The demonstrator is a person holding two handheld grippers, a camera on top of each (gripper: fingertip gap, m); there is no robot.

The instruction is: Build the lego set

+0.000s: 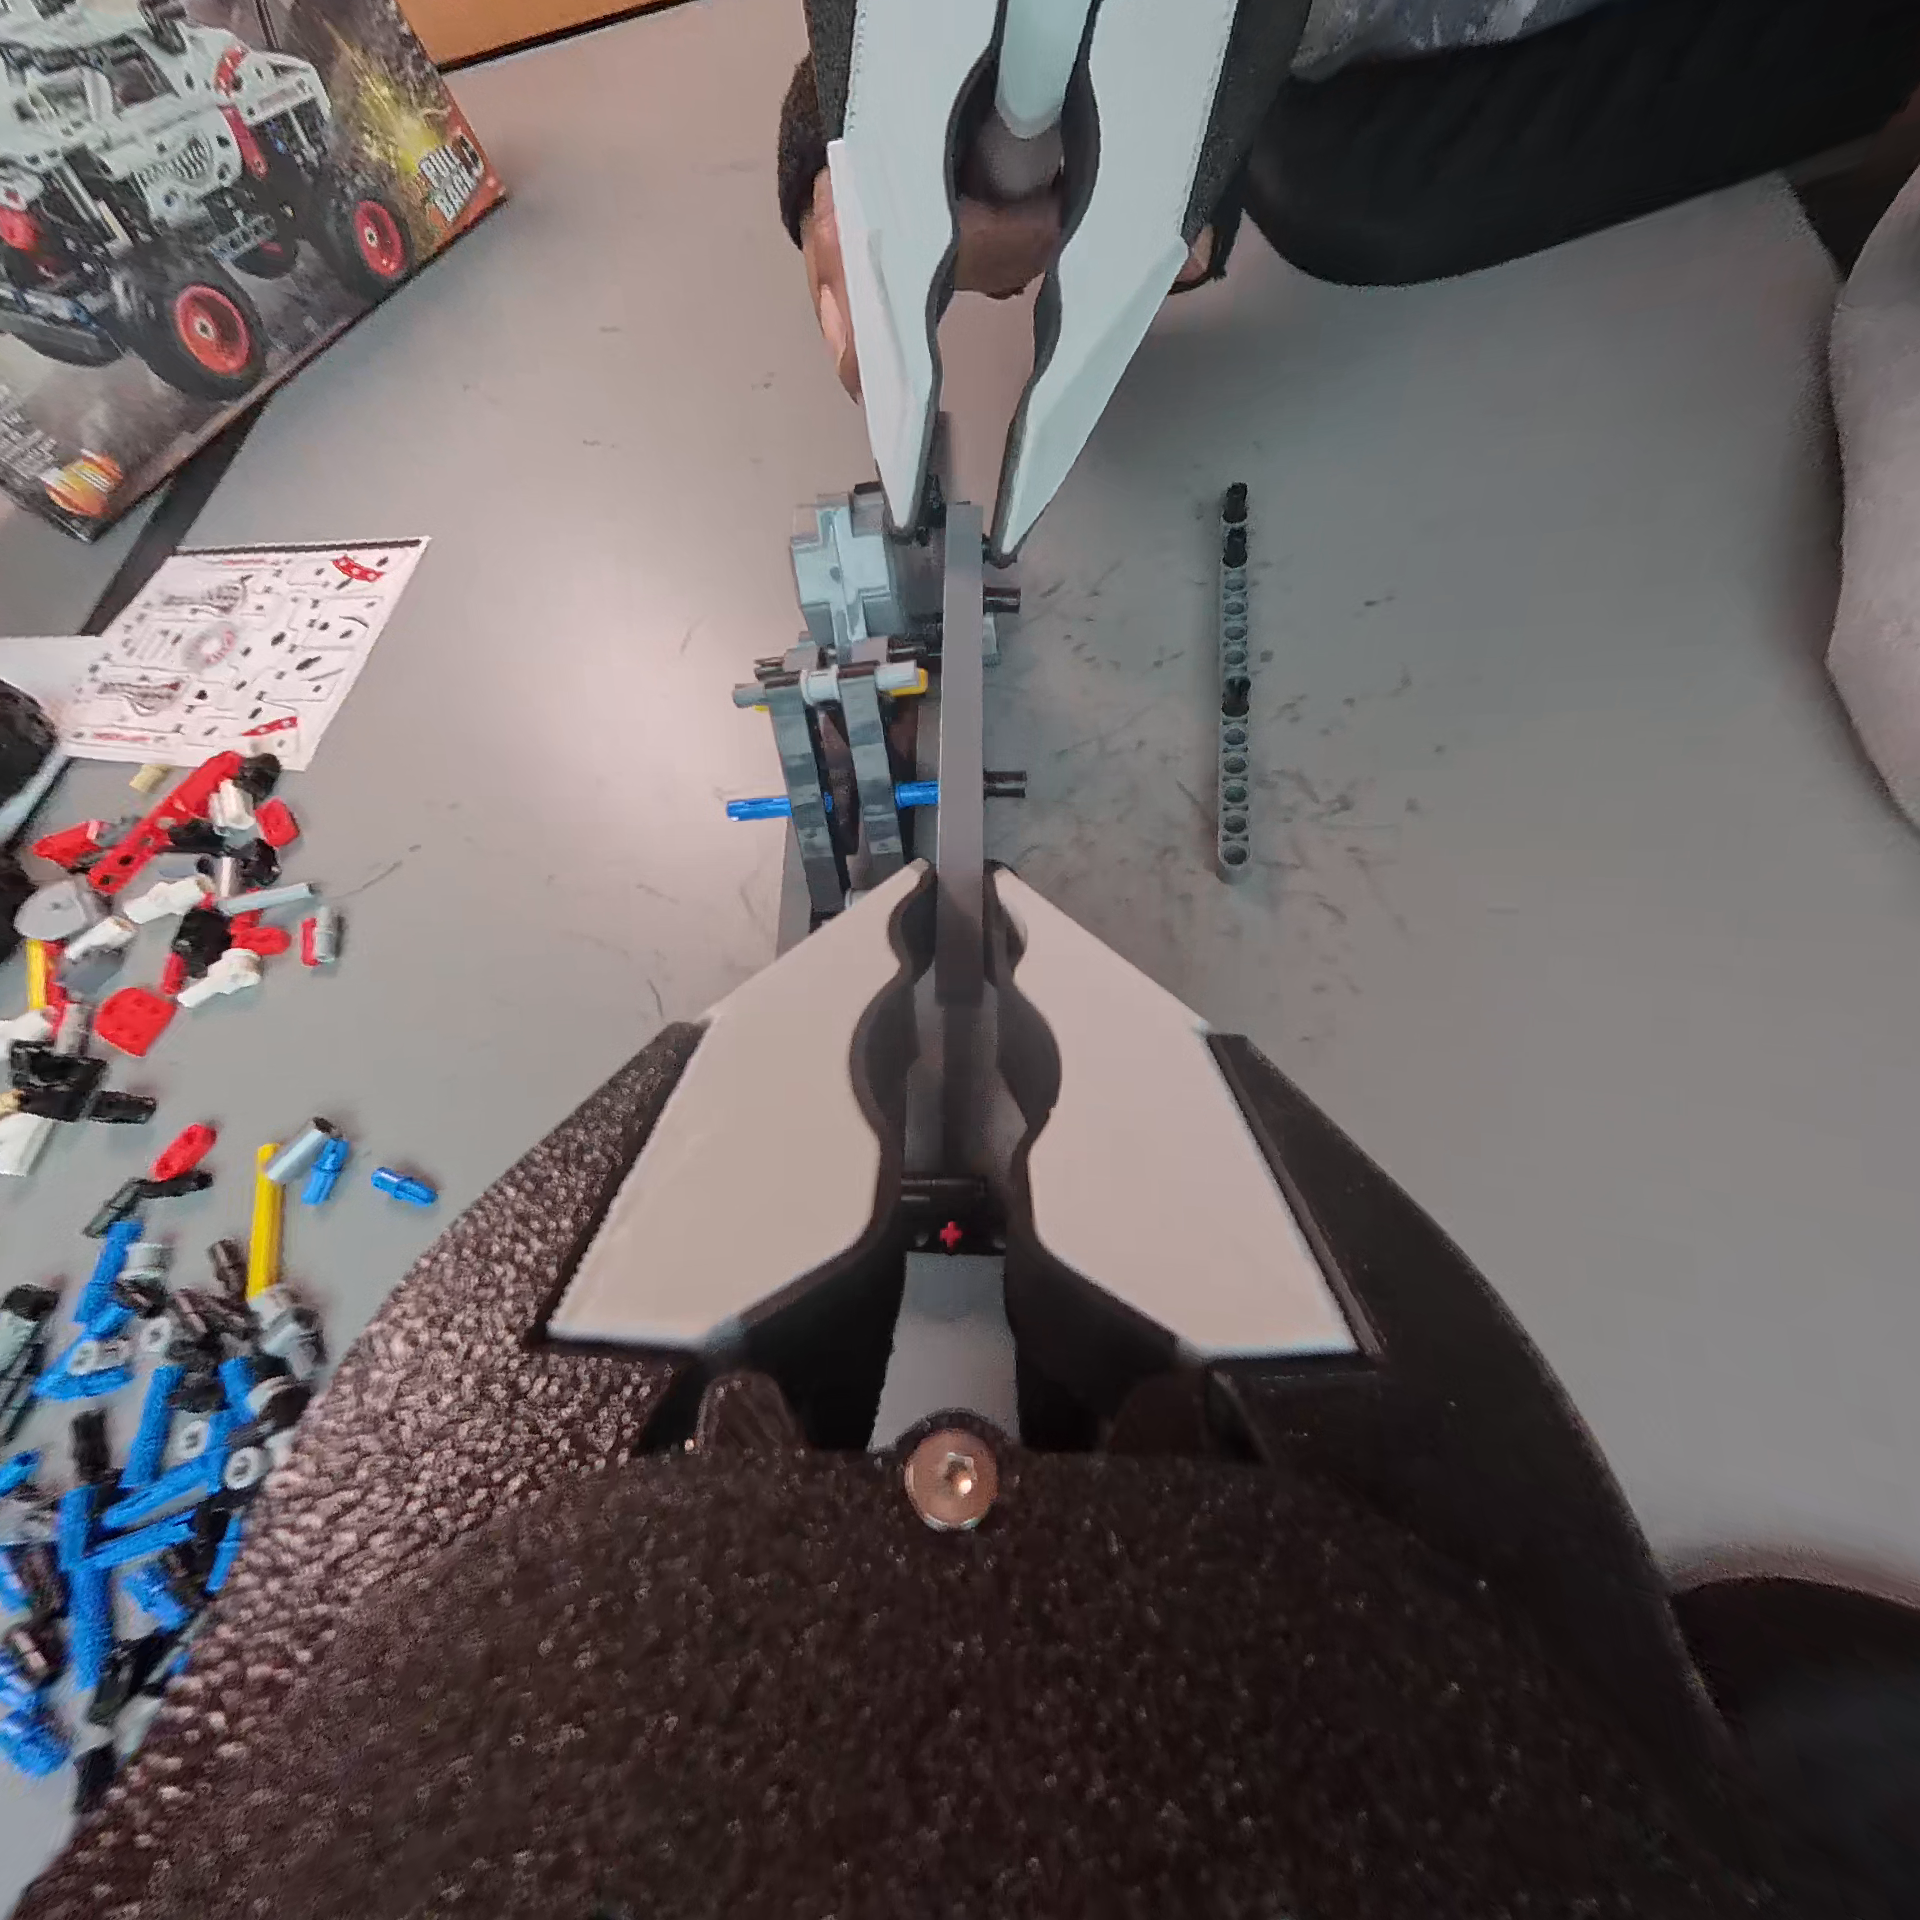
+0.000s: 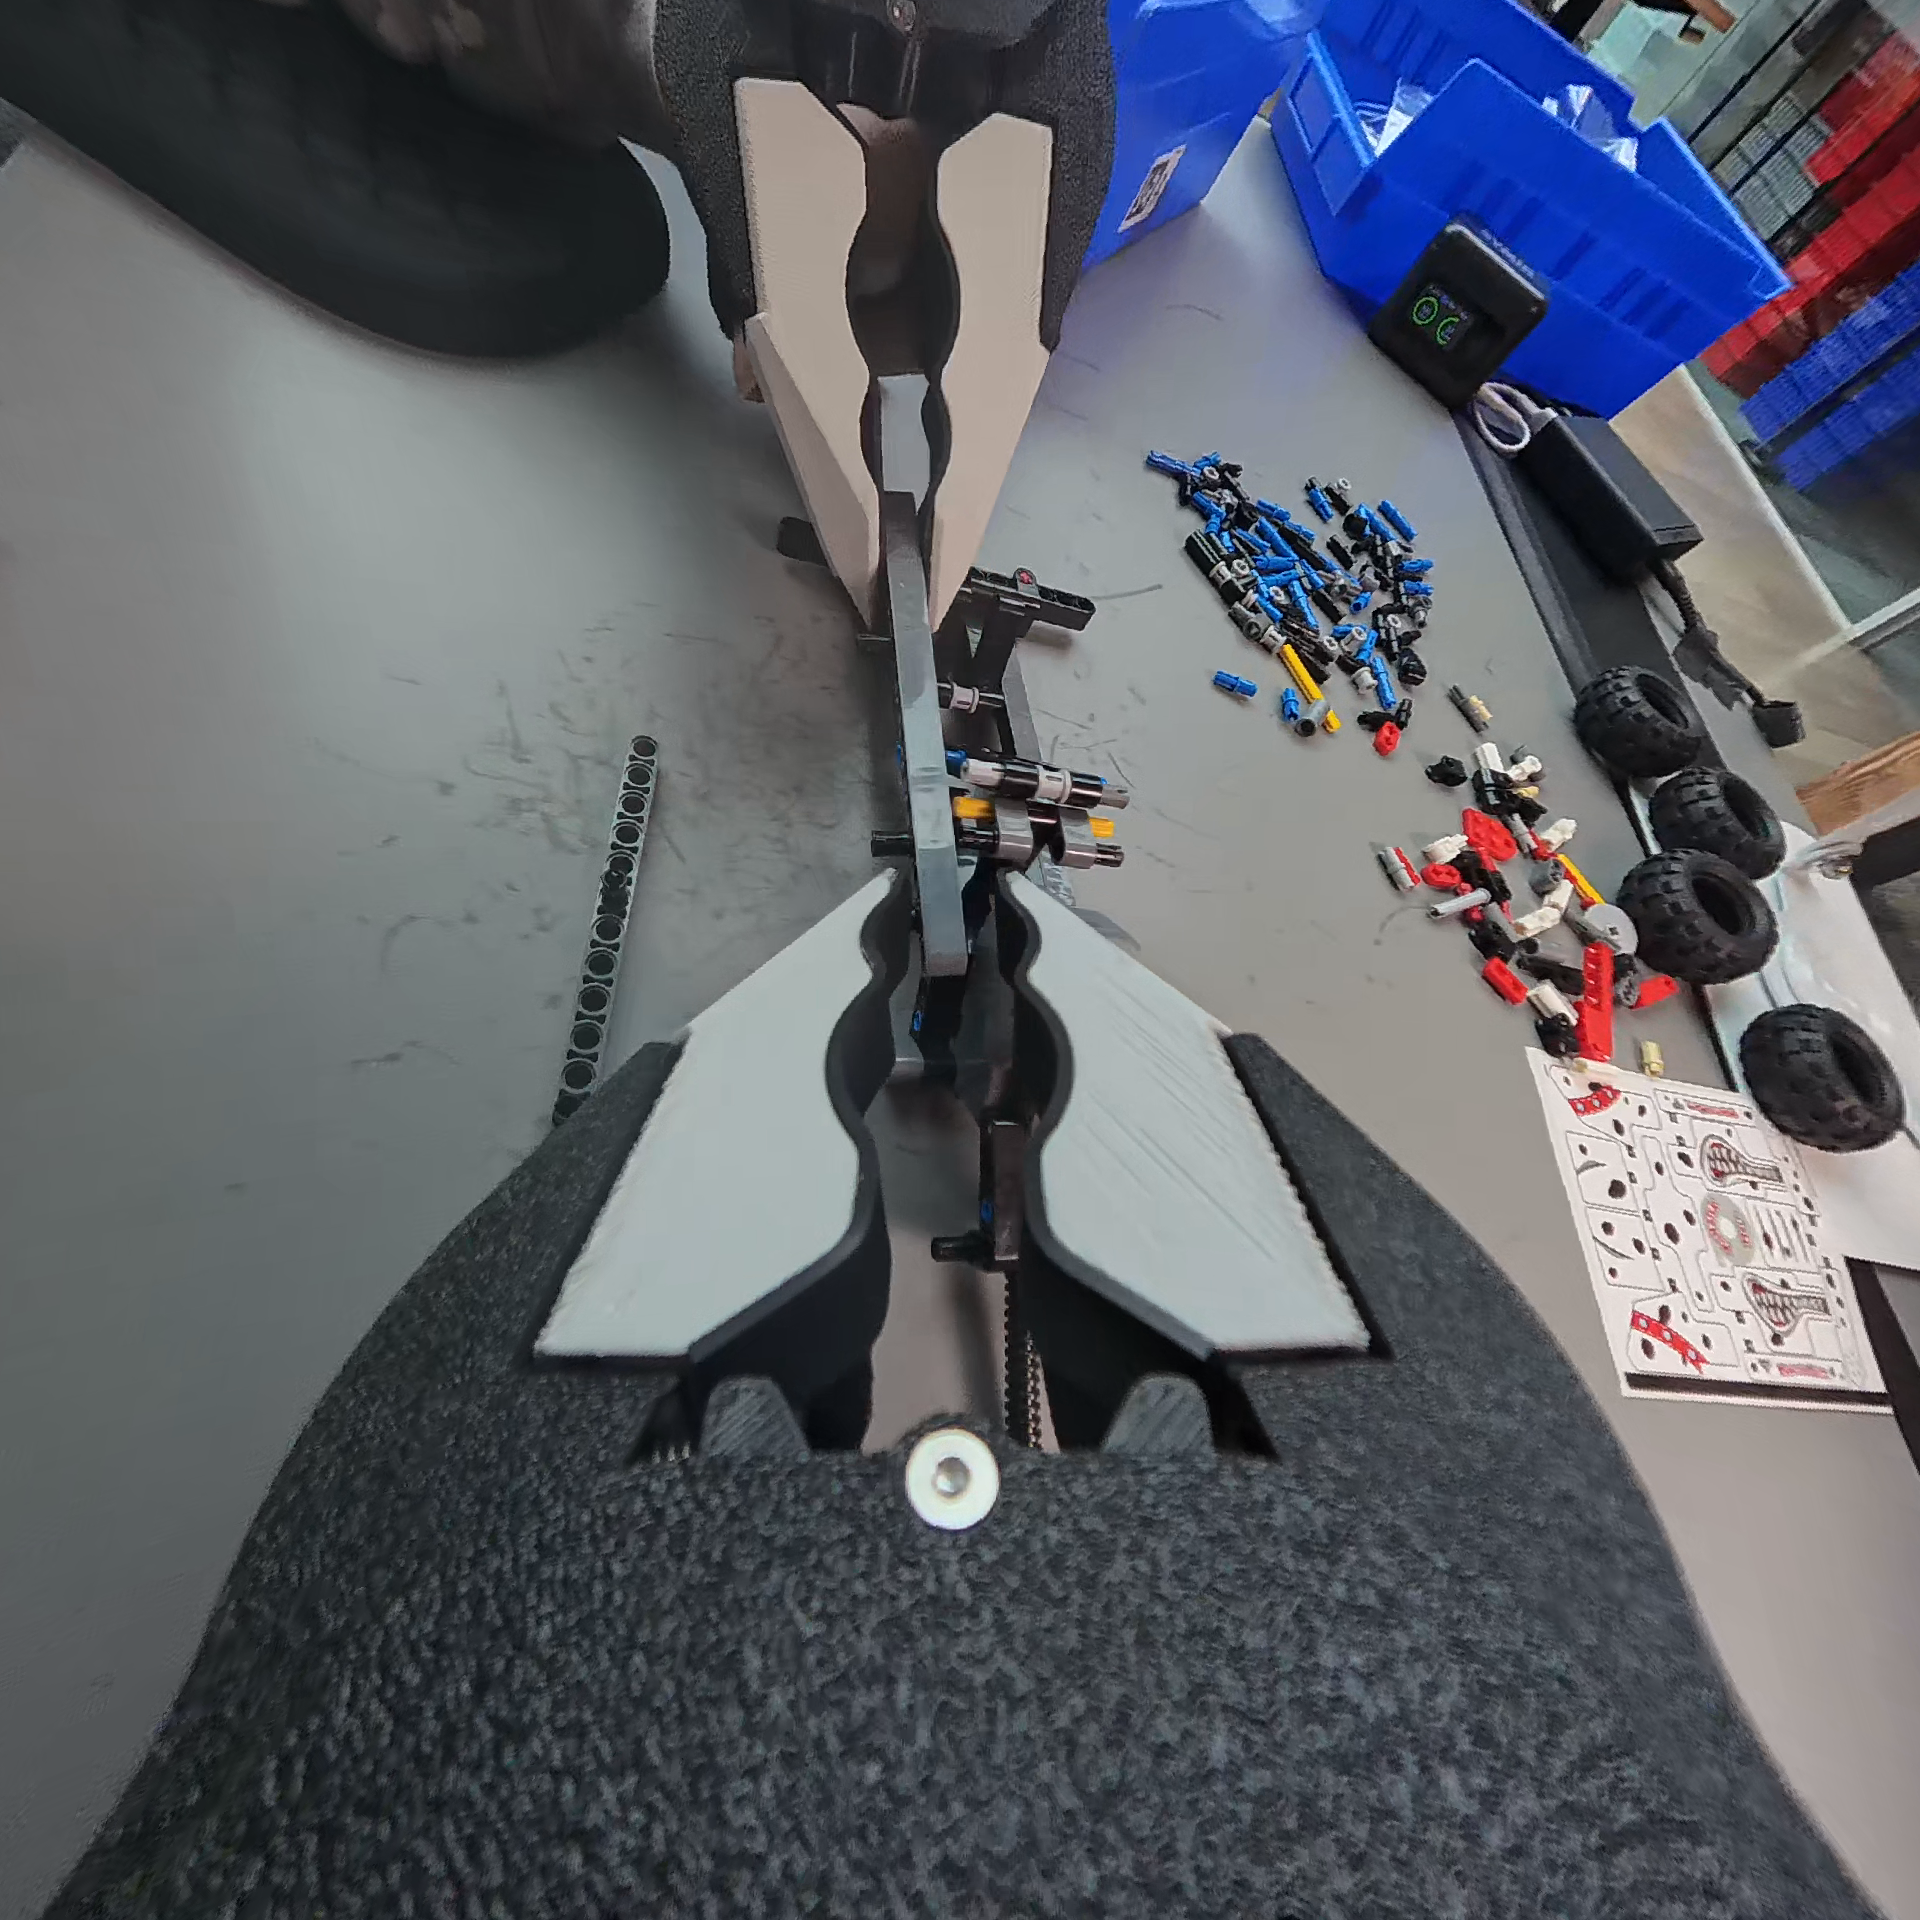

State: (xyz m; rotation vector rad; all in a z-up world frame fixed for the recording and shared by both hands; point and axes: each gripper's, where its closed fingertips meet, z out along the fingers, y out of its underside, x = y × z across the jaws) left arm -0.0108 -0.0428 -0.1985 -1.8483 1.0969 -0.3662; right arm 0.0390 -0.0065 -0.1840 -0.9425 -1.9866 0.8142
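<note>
A partly built grey Lego chassis (image 1: 842,592) stands on the grey table (image 1: 1455,935), with dark link arms and blue pins on its left side. A long dark grey beam (image 1: 958,707) runs along its right side. My left gripper (image 1: 958,873) is shut on the near end of this beam. My right gripper (image 1: 956,545) is shut on the far end, opposite it. In the right wrist view my right gripper (image 2: 951,881) clamps the beam (image 2: 920,727), and the left gripper (image 2: 902,613) holds the other end. The chassis (image 2: 1029,810) lies just right of the beam.
A loose long grey beam (image 1: 1233,686) (image 2: 613,925) lies beside the chassis. Piles of red, white and black parts (image 1: 166,894) and blue pins (image 1: 125,1455), a sticker sheet (image 1: 239,655) and the set's box (image 1: 187,229) lie on the other side. Several black tyres (image 2: 1694,914) and blue bins (image 2: 1507,177) stand farther off. My hands' fingertips stand some 7 cm from each other.
</note>
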